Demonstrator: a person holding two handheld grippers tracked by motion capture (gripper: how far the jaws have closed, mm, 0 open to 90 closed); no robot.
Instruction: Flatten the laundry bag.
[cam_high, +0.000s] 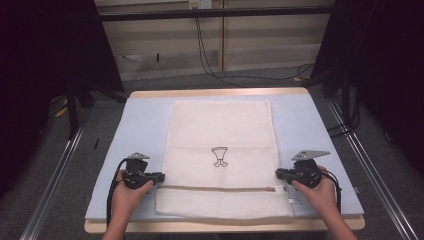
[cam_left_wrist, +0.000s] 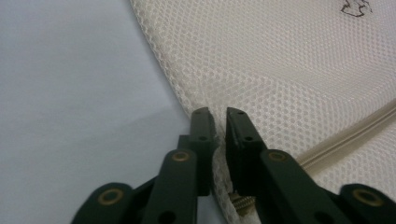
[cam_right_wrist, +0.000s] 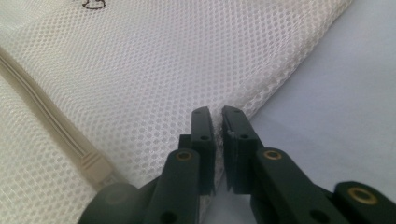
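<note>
1. Left gripper (cam_high: 161, 176): we hold it low and level near the front left corner of the worktop (cam_high: 145, 120), jaws pointing inward at the left edge of the mesh laundry bag (cam_high: 220, 135). In the left gripper view its jaws stand nearly together, pinching the bag's edge seam between them.
2. Right gripper (cam_high: 278, 173): held level near the front right corner, mirrored to the left one, jaws pointing inward. In the right gripper view its jaws are nearly together, nipping the bag's right edge.
3. Mesh laundry bag: cream netting, lying flat along the middle of the worktop, from near the back edge to near the front edge. We cannot tell whether anything is inside.
4. Zip (cam_high: 220, 188): beige, running crosswise near the bag's front end, appearing closed.
5. Marking (cam_high: 219, 156): small black outline drawing at the bag's centre; no readable writing.
</note>
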